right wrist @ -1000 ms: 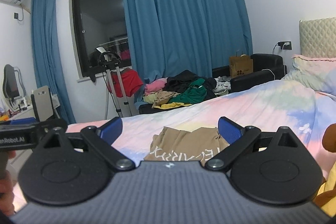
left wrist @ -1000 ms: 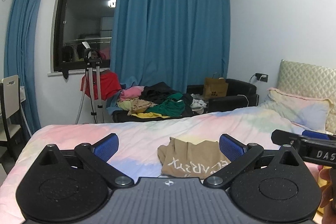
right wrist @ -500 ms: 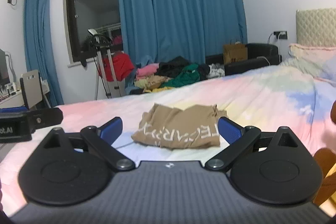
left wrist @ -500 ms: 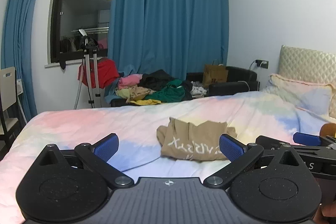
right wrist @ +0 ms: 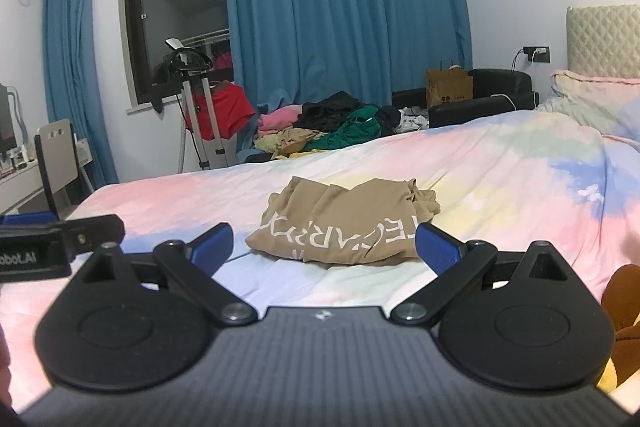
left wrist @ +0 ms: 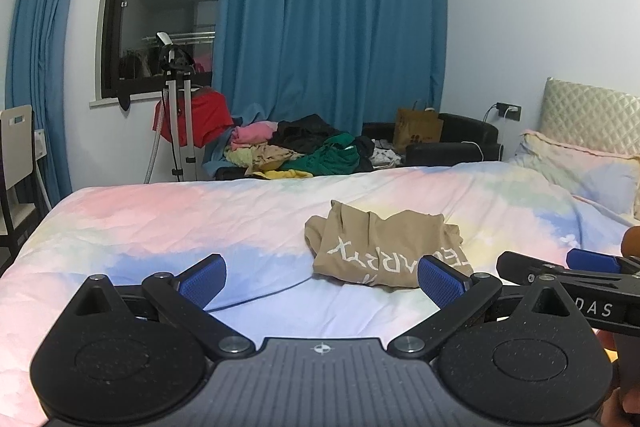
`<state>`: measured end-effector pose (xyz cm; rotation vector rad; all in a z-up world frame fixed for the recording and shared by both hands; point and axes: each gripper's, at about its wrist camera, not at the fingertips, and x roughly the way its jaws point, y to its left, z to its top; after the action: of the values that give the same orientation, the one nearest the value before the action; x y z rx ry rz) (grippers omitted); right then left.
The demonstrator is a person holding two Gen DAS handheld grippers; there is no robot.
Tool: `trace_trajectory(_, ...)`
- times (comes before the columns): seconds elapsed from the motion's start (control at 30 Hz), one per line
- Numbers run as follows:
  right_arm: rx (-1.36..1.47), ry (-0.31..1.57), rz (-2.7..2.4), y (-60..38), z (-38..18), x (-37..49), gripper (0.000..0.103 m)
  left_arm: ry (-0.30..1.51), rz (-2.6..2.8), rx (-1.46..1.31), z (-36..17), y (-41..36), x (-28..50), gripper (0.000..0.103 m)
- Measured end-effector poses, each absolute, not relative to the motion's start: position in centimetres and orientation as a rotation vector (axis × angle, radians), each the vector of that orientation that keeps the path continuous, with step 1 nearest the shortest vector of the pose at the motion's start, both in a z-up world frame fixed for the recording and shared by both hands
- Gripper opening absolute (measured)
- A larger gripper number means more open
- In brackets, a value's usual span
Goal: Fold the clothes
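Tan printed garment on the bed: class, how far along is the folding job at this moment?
Done: the tan garment with white lettering lies folded into a compact bundle on the pastel bedspread. In hand: nothing; the left gripper and right gripper are both open and empty. Left: the heap of mixed clothes beyond the bed looks unfolded.

The left gripper [left wrist: 322,279] and right gripper [right wrist: 324,245] are each showing a ribbed dark grey housing with a small white centre mark, flanked by two speckled black round-lobed plates. Black linkage arms with silver pivot screws are carrying blue textured finger pads [left wrist: 440,282]. White lettering is appearing on each unit's black side bar.
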<state>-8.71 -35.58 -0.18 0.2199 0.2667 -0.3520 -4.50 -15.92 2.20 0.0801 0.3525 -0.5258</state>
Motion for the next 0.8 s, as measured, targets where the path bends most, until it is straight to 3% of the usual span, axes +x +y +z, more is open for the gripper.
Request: trace_trajectory(0.8, 0.232, 0.284, -0.358, -35.75, -0.48, -8.46, 0.099, 0.362, -0.516, 0.075, 2.94, -15.87, -5.12, 0.103)
